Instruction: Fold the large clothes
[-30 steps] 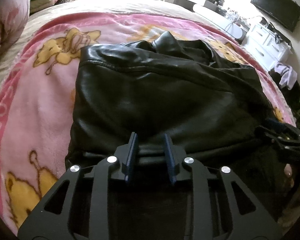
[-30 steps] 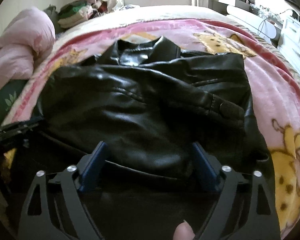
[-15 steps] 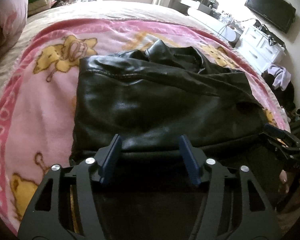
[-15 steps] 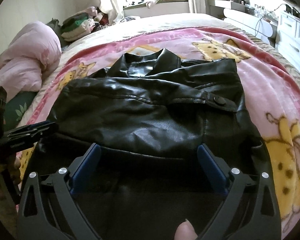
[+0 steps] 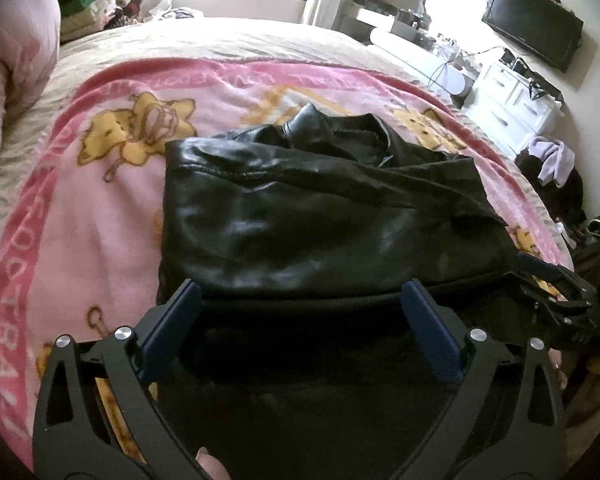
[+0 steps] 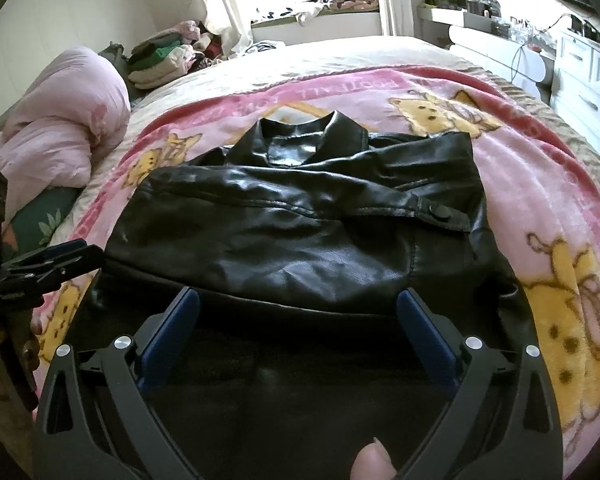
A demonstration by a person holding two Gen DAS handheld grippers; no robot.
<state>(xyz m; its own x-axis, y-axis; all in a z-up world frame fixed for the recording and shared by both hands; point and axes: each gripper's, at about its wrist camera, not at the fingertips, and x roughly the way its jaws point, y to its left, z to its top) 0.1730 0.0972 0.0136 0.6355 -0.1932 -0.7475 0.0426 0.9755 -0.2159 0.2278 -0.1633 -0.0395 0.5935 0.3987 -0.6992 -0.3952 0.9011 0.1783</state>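
A black leather jacket (image 5: 324, 216) lies folded on a pink blanket (image 5: 80, 216) with yellow cartoon figures, spread over a bed (image 5: 228, 44). Its collar (image 6: 304, 140) points toward the far window, and one sleeve lies across the top of the fold, its snap cuff (image 6: 440, 212) near the jacket's right edge. The near hem faces both cameras. The left gripper (image 5: 300, 300) hangs just above that hem with its jaws opening, now spread wide; the blue pads (image 5: 430, 332) stand clear on either side and nothing is pinched between them. The right gripper (image 6: 298, 304) hovers over the same hem further right, its jaws also spread wide and empty, the pads apart from the leather. Each gripper shows at the edge of the other's view, level with the hem. A fingertip (image 6: 372, 462) shows at the bottom of the right wrist view. A rolled pink duvet (image 6: 60, 136) sits at the bed's left side, a stack of folded clothes (image 6: 160, 60) beyond it. A white dresser (image 5: 512, 100) and a dark screen (image 5: 532, 24) stand to the right.
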